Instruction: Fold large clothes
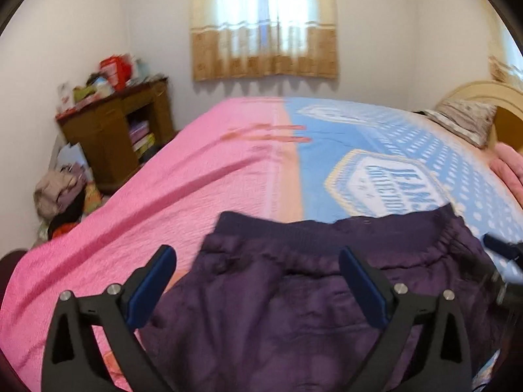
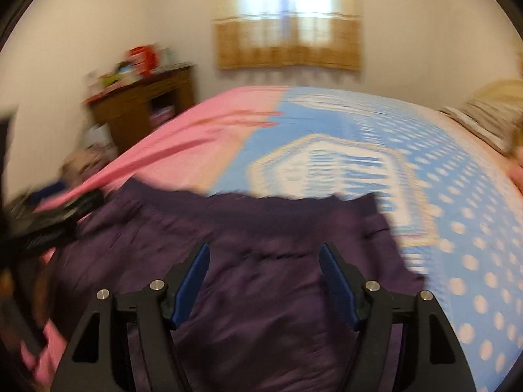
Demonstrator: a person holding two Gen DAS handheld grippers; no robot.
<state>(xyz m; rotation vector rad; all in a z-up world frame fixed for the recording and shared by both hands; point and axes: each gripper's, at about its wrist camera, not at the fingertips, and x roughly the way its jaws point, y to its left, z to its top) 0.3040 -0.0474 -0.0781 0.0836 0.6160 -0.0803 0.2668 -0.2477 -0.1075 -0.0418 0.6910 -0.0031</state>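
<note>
A wooden cabinet [image 1: 114, 130] stands against the far left wall, its top crowded with boxes and packets, and a heap of clothes [image 1: 62, 192] lies on the floor beside it. A curtained window [image 1: 264, 23] fills the wall beyond the bed [image 1: 130, 202], whose cover is pink on the left and blue with white dots on the right. A pillow [image 1: 467, 121] rests against the pale headboard at far right. Nothing lies on the cover between the grippers and the garment.

The purple garment [image 1: 310, 294] lies spread on the near part of the bed, straddling the pink and blue halves. The left gripper [image 1: 258, 290] hangs just above its left portion, fingers spread wide and empty. The right gripper [image 2: 264, 281] hangs over the middle of the cloth, fingers also apart with nothing clamped.

The fabric is dark purple, slightly shiny and creased, with a gathered elastic band along its far edge; the right wrist view is smeared, so it is probably trousers.
</note>
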